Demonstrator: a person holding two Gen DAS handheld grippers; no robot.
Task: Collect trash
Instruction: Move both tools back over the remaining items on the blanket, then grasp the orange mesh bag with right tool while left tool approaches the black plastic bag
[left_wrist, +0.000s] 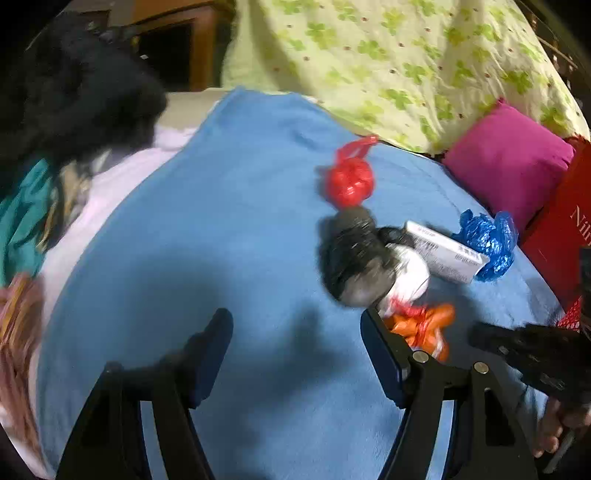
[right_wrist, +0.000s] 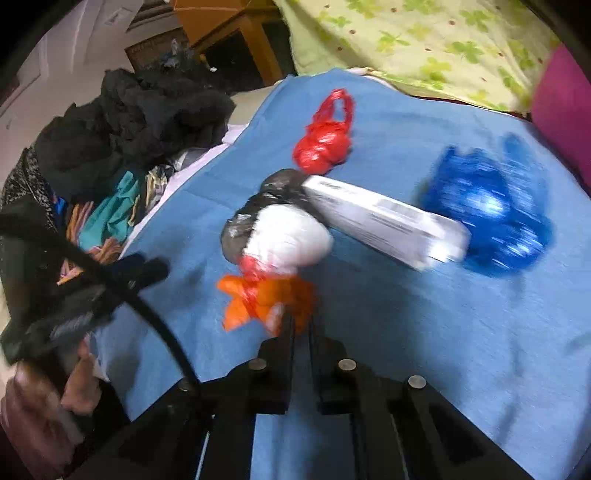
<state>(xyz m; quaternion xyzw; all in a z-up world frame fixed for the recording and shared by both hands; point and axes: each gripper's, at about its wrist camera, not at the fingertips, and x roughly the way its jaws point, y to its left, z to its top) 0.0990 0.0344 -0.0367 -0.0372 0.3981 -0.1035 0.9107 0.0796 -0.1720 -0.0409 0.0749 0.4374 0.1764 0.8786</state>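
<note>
Left wrist view looks over a blue blanket (left_wrist: 207, 229) where the trash lies in a loose cluster: a knotted red plastic bag (left_wrist: 349, 177) farthest off, a black plastic bag (left_wrist: 352, 254) just below it, a white plastic bag (left_wrist: 408, 275) touching the black one, a white cardboard box (left_wrist: 445, 251) resting beside them, a crumpled blue plastic bag (left_wrist: 489, 245) at the box's far end, and an orange plastic bag (left_wrist: 424, 328) nearest. The left gripper (left_wrist: 295, 354) has its jaws spread wide above bare blanket, its right finger just beside the orange bag, holding nothing. From the right wrist view, the right gripper (right_wrist: 301, 328) has its jaws pressed nearly together, tips at the near edge of the orange bag; motion blur hides whether they pinch the plastic. A pile of dark clothes (right_wrist: 122, 122) sits at the blanket's left edge, a green-patterned quilt (left_wrist: 388, 62) and a magenta pillow (left_wrist: 509, 162) lie beyond, and a red box (left_wrist: 561, 232) stands at the right.
</note>
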